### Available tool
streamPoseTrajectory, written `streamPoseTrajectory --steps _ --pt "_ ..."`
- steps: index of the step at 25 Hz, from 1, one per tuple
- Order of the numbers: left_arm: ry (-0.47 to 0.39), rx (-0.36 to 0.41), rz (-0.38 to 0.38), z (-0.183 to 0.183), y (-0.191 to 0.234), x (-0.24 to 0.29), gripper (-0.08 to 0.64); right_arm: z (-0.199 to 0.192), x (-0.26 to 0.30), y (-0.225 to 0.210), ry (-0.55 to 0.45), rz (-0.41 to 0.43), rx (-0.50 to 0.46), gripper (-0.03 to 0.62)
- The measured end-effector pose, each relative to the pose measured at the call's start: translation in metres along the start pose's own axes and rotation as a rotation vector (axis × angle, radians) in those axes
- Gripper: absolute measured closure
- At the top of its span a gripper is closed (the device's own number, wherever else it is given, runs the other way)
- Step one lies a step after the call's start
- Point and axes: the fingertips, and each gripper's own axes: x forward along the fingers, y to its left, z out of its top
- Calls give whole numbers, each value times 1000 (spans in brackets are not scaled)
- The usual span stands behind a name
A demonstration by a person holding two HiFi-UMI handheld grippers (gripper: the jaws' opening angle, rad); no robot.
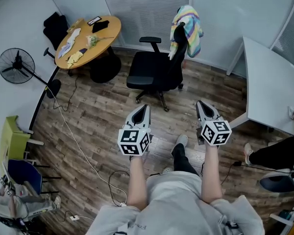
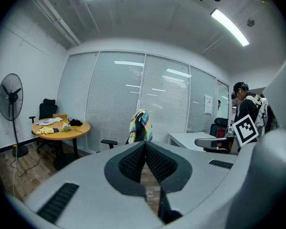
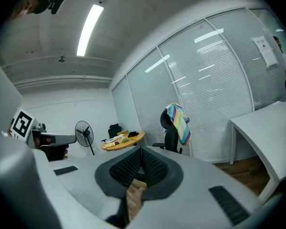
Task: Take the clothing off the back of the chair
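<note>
The plank floor (image 1: 98, 116) is spreading across the whole room under the head view. A white desk (image 1: 269, 87) is standing at about three o'clock from the person, and a round wooden table (image 1: 110, 31) with small items scattered on it is sitting at about ten o'clock. A black office chair (image 1: 154, 70) is standing at roughly twelve o'clock, well apart from both grippers, with its seat facing the table. A pedestal fan (image 1: 17, 65) is standing near the wall at about nine o'clock. The striped clothing (image 1: 188, 28) is hanging draped over the top of the chair's back, toward one o'clock; it is also showing just above the jaw tips in the left gripper view (image 2: 140, 123) and at one o'clock above them in the right gripper view (image 3: 180, 120). The left gripper (image 1: 146, 107) and the right gripper (image 1: 200, 103) are pointing side by side toward the chair, each with its jaws pressed together on nothing.
</note>
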Motion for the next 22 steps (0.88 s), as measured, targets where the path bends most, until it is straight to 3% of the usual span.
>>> streamPoseTrajectory --steps 6,22 --pt "8 28 20 24 14 55 532 24 45 -32 2 -1 13 568" --pt "-1 27 -55 74 3 202 532 83 122 -133 -14 -9 26 568"
